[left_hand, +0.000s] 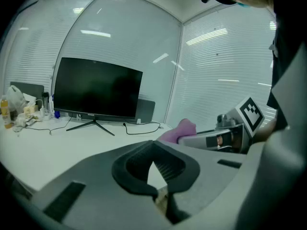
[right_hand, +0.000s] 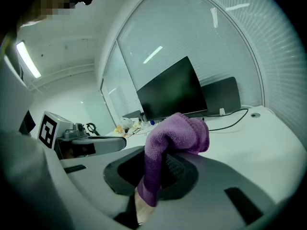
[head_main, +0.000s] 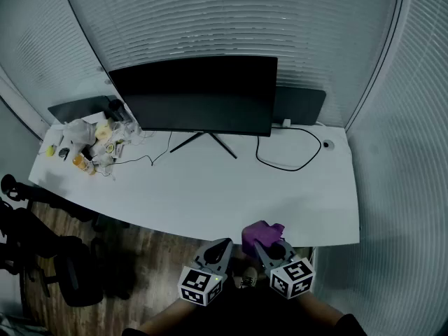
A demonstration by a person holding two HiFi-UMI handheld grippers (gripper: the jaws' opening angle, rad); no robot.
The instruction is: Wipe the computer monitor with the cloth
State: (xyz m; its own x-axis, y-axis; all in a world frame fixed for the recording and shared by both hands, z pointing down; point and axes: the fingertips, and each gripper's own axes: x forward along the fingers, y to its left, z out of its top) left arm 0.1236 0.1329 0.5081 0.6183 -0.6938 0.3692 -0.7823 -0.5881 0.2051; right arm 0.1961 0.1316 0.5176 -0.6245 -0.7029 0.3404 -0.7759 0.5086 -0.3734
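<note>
Yellowish clutter [head_main: 91,144] left of monitor [head_main: 203,93]

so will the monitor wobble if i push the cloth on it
Probably a little: the monitor is wide and sits on a thin splayed stand, so a hard push high up may rock it back. The purple cloth droops limply, so it should press softly.

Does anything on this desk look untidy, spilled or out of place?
Only the desk's far left corner looks untidy: bottles, bags and thin wires lie jumbled there. The monitor stands straight; nothing seems spilled.
</note>
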